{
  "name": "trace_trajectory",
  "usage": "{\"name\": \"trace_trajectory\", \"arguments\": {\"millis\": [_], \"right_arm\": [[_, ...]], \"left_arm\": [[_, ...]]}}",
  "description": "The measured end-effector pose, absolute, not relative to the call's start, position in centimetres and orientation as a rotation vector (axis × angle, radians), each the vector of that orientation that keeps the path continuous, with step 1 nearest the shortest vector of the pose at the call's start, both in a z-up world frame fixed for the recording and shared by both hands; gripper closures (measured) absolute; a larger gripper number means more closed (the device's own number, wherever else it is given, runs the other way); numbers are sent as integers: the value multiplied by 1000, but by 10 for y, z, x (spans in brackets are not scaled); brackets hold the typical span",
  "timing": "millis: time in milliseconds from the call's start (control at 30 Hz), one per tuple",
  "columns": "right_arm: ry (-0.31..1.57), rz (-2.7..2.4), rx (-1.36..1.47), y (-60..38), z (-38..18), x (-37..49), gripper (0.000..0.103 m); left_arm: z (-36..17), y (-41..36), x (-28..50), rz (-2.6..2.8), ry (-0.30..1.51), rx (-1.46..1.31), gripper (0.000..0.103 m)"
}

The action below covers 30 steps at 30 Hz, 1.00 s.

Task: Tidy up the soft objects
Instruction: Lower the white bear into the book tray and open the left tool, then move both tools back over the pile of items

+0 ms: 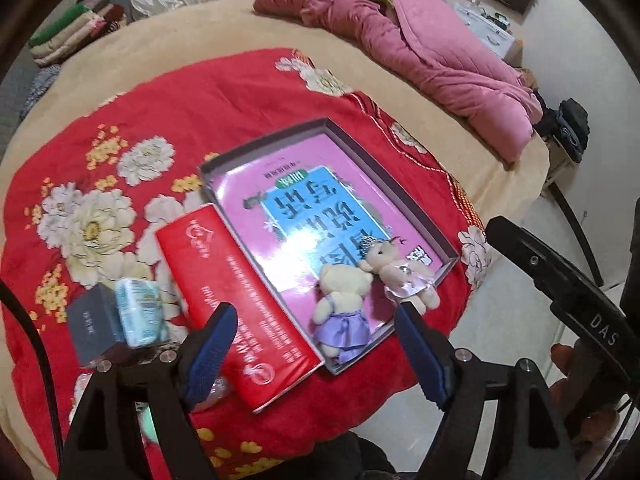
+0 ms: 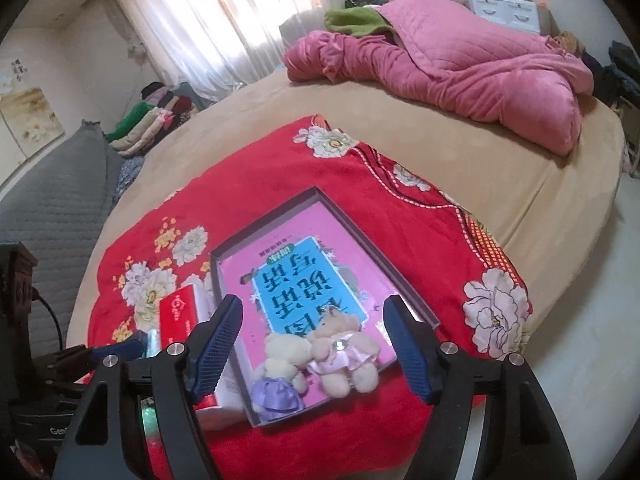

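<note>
Currently we hold both tools, left (image 1: 316,340) and right (image 2: 312,340), wide open and empty above two bears, purple (image 1: 340,312) and pink (image 1: 404,276), lying touching in the tray (image 1: 384,168) on the red blanket (image 1: 240,112).

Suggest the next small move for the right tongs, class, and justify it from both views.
Probably lower the open right tongs onto the pink-dressed plush bear in the shallow grey box. It lies nearly between the jaws, beside the purple-dressed plush bear; the left tongs are open too, holding nothing.
</note>
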State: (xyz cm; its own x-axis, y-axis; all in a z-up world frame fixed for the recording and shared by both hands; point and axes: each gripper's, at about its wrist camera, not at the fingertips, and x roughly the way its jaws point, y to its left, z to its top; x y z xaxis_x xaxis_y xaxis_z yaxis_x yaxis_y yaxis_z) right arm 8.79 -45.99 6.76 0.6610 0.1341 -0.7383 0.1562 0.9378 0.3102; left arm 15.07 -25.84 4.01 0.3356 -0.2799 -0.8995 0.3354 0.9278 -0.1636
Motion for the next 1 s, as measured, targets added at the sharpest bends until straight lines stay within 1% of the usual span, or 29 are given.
{"name": "trace_trajectory", "arguments": {"millis": [333,833,1000], "right_arm": [[849,-3,264,-426,82,77,28],[806,127,195,-361,109,73,28],[813,203,219,-337,111,74,28]], "left_arm": [[50,-218,131,-340,1120,25,23],[63,-151,109,-249,1075,-25,23],[65,-125,103,-210,1068,-43,23]]}}
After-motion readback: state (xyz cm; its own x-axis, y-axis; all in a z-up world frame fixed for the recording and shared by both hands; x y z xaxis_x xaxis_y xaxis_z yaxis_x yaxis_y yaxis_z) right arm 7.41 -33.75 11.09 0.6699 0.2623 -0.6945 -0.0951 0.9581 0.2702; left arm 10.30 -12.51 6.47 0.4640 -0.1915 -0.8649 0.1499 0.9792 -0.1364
